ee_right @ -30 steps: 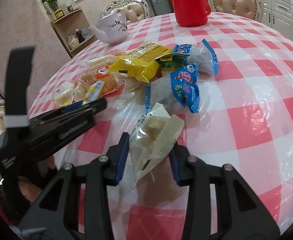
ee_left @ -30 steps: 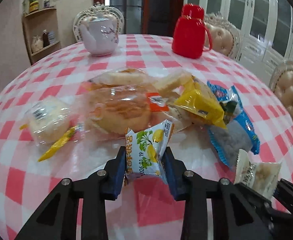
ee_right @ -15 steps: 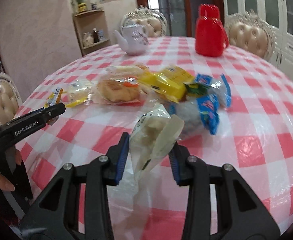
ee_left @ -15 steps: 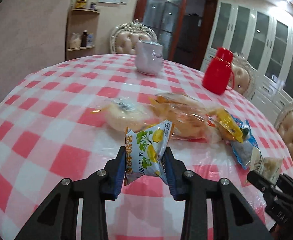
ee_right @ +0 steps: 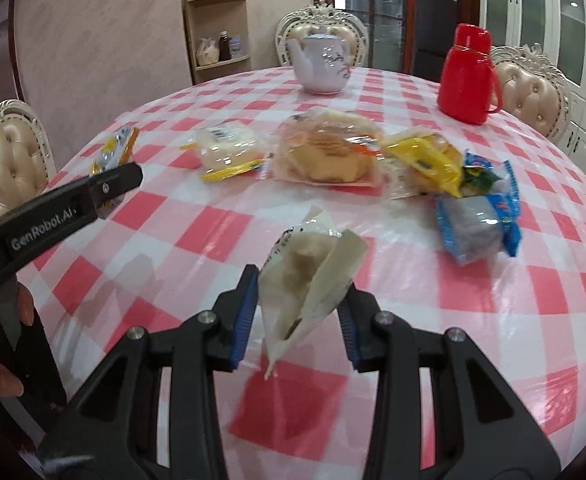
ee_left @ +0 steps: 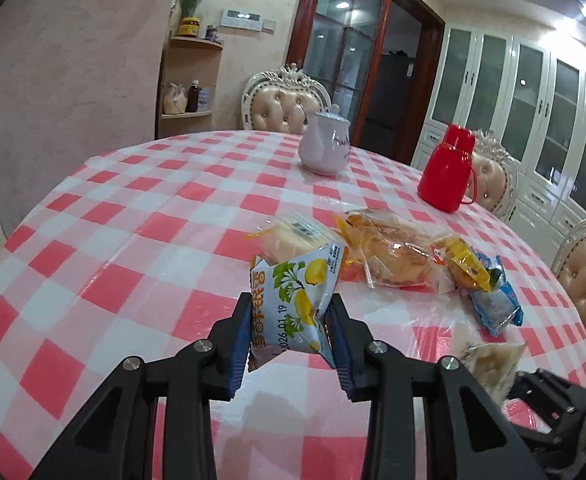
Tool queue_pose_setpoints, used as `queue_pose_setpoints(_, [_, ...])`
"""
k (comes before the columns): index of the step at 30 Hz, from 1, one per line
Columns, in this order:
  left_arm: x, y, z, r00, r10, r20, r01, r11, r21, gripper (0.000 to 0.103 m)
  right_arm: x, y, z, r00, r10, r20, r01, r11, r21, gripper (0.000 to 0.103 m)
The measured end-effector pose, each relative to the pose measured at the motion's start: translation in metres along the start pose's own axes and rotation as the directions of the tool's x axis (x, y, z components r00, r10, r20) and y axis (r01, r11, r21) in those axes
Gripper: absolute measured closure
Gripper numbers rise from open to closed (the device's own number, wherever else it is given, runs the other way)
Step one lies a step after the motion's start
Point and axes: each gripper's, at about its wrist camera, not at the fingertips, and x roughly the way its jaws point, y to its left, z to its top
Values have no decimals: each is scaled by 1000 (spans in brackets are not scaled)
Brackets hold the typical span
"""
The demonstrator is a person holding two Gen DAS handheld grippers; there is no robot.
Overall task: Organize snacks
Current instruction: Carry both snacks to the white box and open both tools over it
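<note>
Both pulled back from the snack pile (ee_right: pixel 333 156) since a second ago, each carrying its packet clear above the checked table (ee_left: pixel 133 240). Left tool (ee_left: pixel 291 330) clamped on a lemon-print packet (ee_left: pixel 293 304). Right tool (ee_right: pixel 299 316) clamped on a pale cracker packet (ee_right: pixel 309 276).
</note>
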Motion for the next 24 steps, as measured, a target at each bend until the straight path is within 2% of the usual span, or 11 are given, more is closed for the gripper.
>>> queue_pose_setpoints(6, [-20,25,-1,1000,2,21,-1,999,-34,66,3,26,-2,1000,6,-2,-6,999,-35,61])
queue_pose_setpoints(13, [-48,65,-5,998,47,34,-45,997,-56,66,4,53,0,1000,14,-1,-14,997,-73,61])
queue_pose_setpoints(19, [-78,104,-15,994,99,38,-96,992,-79,66,7,79,0,1000,28,-6,-28,993,-113,61])
queue_pose_setpoints(24, [-107,145,-32,985,169,29,-165,980,-106,65,8,102,-1,999,37,-8,-38,988,-150,61])
